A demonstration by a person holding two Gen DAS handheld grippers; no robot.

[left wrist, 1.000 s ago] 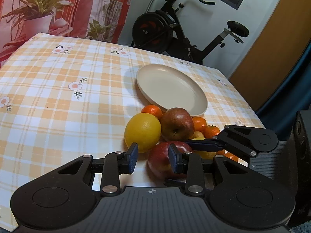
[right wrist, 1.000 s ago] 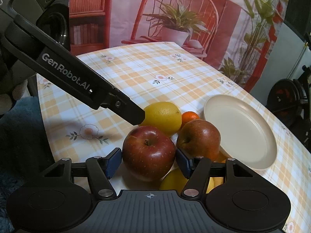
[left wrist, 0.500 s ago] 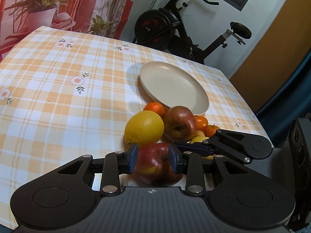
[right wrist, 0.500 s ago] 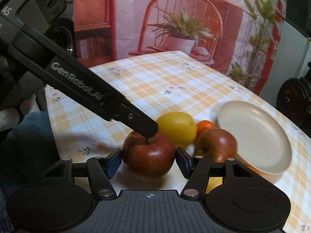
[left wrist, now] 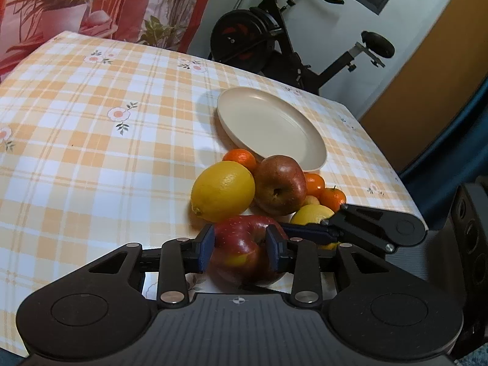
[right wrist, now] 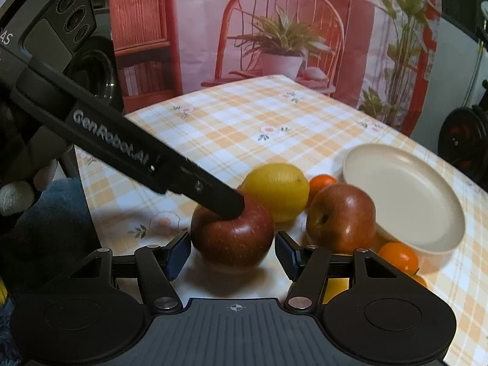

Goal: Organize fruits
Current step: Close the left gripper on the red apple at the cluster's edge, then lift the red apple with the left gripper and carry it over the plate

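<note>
Lettering "GenRobot.AI" on hand-held gripper [right wrist: 227,206]

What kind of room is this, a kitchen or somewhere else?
Probably a room in someone's home, not clearly a kitchen: a table with a checked flowery tablecloth, an exercise bike behind it, and a plate beside a pile of fruit.

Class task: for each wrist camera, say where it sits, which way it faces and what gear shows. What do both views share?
Left wrist: on the left tongs, looking down across the checked tablecloth toward the round beige plate; its opening jaws flank the shiny red apple.
Right wrist: on the right tongs, looking down at that apple; its open jaws straddle it, the left tongs' arm crosses in.
Shared: apple, plate, tablecloth.
</note>
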